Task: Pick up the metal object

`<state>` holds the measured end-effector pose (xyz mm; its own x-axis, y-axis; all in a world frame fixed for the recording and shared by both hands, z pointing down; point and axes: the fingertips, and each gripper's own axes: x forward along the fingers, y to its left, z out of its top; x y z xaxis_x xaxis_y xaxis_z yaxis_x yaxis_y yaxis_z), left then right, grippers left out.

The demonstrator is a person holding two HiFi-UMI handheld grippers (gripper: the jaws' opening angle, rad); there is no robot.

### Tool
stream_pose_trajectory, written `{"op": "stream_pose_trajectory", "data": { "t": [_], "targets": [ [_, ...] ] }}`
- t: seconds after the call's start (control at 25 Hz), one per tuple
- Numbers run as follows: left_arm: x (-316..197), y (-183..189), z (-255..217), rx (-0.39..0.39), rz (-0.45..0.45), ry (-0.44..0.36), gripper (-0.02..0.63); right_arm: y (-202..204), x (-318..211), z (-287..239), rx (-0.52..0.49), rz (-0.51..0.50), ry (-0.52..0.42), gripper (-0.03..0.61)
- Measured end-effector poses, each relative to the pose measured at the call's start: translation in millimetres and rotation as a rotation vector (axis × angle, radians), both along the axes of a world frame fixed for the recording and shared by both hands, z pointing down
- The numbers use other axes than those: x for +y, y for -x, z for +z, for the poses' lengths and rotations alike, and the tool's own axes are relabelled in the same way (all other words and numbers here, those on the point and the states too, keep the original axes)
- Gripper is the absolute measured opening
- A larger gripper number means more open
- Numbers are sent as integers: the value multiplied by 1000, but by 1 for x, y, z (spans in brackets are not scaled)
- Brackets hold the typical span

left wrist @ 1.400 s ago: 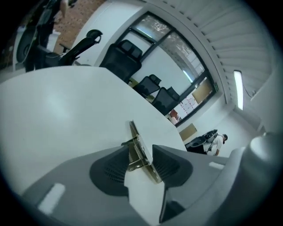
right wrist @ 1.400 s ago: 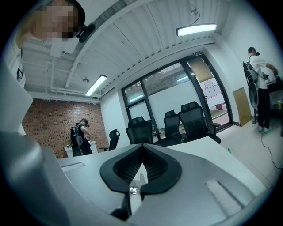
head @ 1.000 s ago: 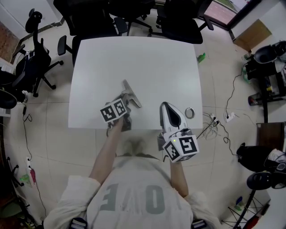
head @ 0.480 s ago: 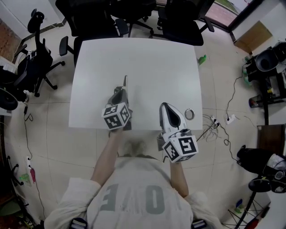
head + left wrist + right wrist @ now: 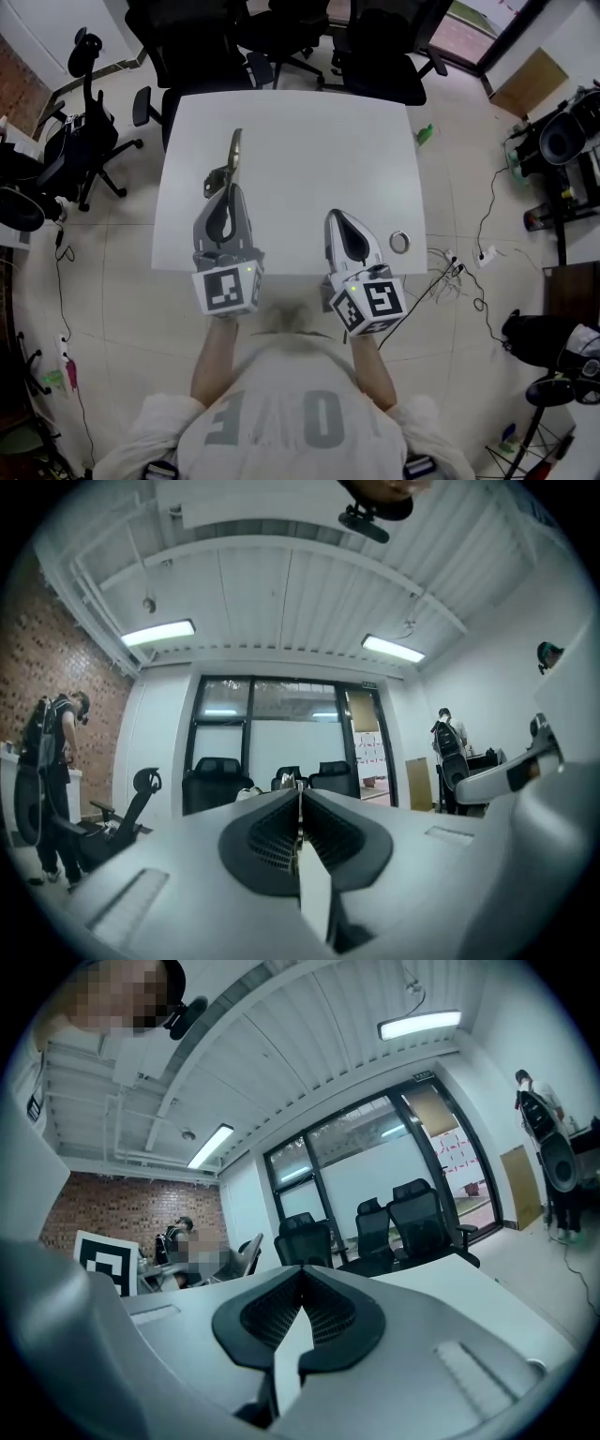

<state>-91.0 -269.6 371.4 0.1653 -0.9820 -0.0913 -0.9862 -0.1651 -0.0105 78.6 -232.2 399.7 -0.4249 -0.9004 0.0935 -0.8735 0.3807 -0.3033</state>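
Observation:
The metal object [image 5: 233, 152], a flat grey strip with a bracket at one end, sticks out ahead of my left gripper [image 5: 227, 190] and hangs above the white table [image 5: 319, 141]. The left jaws have just been closing and now press on the strip. In the left gripper view only a thin metal edge [image 5: 299, 844] shows between the meeting pads of the left gripper [image 5: 300, 803]. My right gripper [image 5: 343, 228] hovers over the table's near edge, shut with nothing in it; the right gripper [image 5: 300, 1283] shows its pads touching in its own view.
Black office chairs [image 5: 281, 37] stand along the table's far side and another one [image 5: 75, 141] at the left. A small ring [image 5: 399, 241] and cables [image 5: 450, 267] lie on the floor to the right. A person [image 5: 52, 771] stands far off at the left.
My left gripper shut on the metal object, rolled and lifted it off the table, moving left and toward me. The right gripper stayed where it was.

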Motion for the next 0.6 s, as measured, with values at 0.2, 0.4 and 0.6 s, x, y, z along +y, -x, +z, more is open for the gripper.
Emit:
{"op": "stream_pose_trajectory", "data": {
  "t": [0.2,0.4,0.6],
  "targets": [
    [12,5,-14,21,-2,-47,6,7,4,0,-3,-7,3,11],
    [24,11,-19,42,1,-57,6,11,12,-4,0,-3,-9,11],
    [40,15,-30,25,19,-90,5,16,25,-10,4,9,-13,11]
  ]
}}
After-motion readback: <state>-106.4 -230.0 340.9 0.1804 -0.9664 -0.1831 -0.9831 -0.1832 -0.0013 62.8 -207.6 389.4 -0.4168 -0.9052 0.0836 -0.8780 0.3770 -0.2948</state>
